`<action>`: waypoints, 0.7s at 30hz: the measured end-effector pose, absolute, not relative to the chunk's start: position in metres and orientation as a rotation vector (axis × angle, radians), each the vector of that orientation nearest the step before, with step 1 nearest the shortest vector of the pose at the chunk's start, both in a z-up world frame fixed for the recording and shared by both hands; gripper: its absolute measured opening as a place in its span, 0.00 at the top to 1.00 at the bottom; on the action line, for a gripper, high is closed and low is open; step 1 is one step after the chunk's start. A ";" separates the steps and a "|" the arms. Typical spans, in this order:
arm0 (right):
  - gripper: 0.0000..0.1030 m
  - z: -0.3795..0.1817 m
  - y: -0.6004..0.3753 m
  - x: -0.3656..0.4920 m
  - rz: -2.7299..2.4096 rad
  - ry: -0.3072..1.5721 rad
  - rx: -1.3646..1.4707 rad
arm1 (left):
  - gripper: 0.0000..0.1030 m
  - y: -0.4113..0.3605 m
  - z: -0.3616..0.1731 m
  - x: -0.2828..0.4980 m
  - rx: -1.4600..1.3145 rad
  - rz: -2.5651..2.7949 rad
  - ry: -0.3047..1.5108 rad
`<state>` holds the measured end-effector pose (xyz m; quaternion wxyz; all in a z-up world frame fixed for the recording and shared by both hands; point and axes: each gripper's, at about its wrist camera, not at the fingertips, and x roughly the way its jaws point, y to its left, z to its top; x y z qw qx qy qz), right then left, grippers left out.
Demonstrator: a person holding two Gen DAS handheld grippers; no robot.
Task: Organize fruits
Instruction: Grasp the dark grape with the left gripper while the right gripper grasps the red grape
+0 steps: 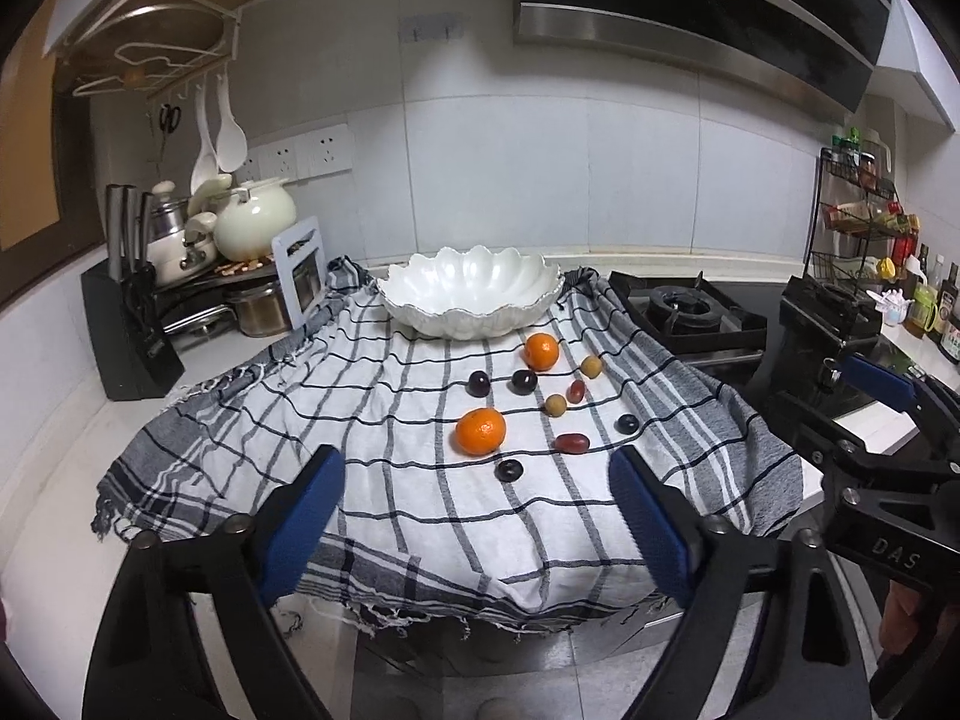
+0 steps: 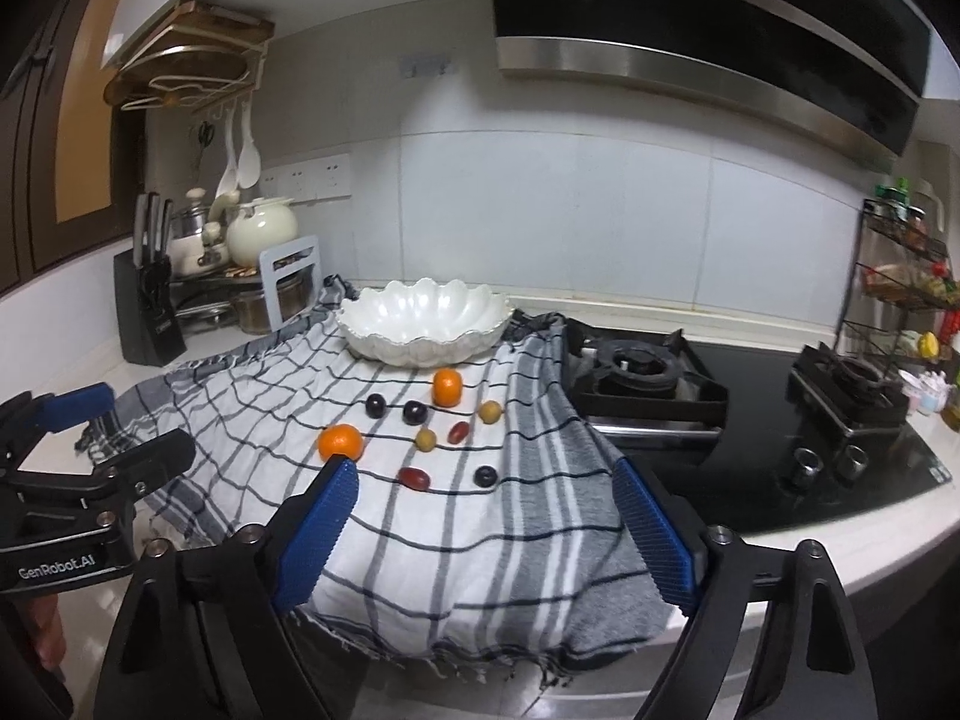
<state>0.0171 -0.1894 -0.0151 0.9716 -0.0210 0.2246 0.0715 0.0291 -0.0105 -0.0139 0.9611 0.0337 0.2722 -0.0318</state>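
A white scalloped bowl (image 1: 471, 299) (image 2: 423, 324) stands at the back of a checked cloth (image 1: 384, 420) (image 2: 456, 540). In front of it lie two tangerines (image 1: 480, 432) (image 1: 542, 351), several dark plums (image 1: 524, 381), two red oblong fruits (image 1: 571, 443) and two tan round fruits (image 1: 555, 405). My left gripper (image 1: 477, 480) is open above the cloth's near part, nothing between its blue pads. My right gripper (image 2: 486, 495) is open too, near the cloth's right front; its left pad overlaps the near tangerine (image 2: 340, 441) in view. Each gripper shows at the edge of the other's view.
A gas hob (image 2: 648, 381) lies right of the cloth. A knife block (image 1: 129, 336), pots and a cream kettle (image 1: 255, 222) crowd the left counter. A spice rack (image 2: 906, 276) with bottles stands at the far right. A range hood (image 1: 690, 6) hangs overhead.
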 end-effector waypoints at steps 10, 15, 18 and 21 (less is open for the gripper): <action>0.33 -0.040 -0.173 0.070 0.227 0.516 -0.048 | 0.37 -0.007 -0.044 0.077 0.080 -0.123 0.627; 0.40 -0.059 -0.166 0.098 0.258 0.563 -0.055 | 0.43 -0.008 -0.063 0.101 0.073 -0.161 0.681; 0.44 -0.072 -0.161 0.113 0.275 0.594 -0.058 | 0.47 -0.010 -0.075 0.115 0.078 -0.174 0.707; 0.47 -0.085 -0.158 0.126 0.296 0.625 -0.045 | 0.52 -0.012 -0.088 0.129 0.073 -0.194 0.745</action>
